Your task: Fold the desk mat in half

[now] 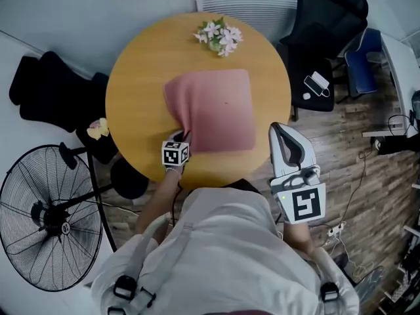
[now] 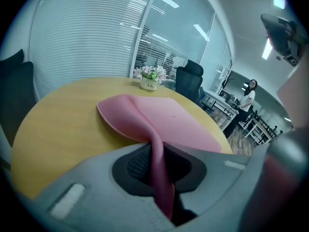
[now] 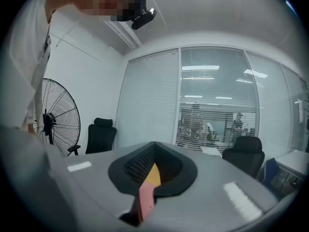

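Note:
A pink desk mat (image 1: 216, 110) lies on the round wooden table (image 1: 138, 77). My left gripper (image 1: 185, 136) is at the mat's near left corner and is shut on it. That corner is lifted off the table, and the mat's left edge curls up behind it. In the left gripper view the pinched pink strip (image 2: 169, 117) runs from the flat mat down between the jaws of the left gripper (image 2: 157, 163). My right gripper (image 1: 281, 131) hangs off the table's right edge, clear of the mat. The right gripper (image 3: 149, 178) has its jaws together, with nothing held.
A small pot of white flowers (image 1: 218, 37) stands at the table's far edge. A black standing fan (image 1: 49, 218) is at the near left. Black office chairs (image 1: 321, 38) stand to the right, and a dark chair (image 1: 52, 90) to the left.

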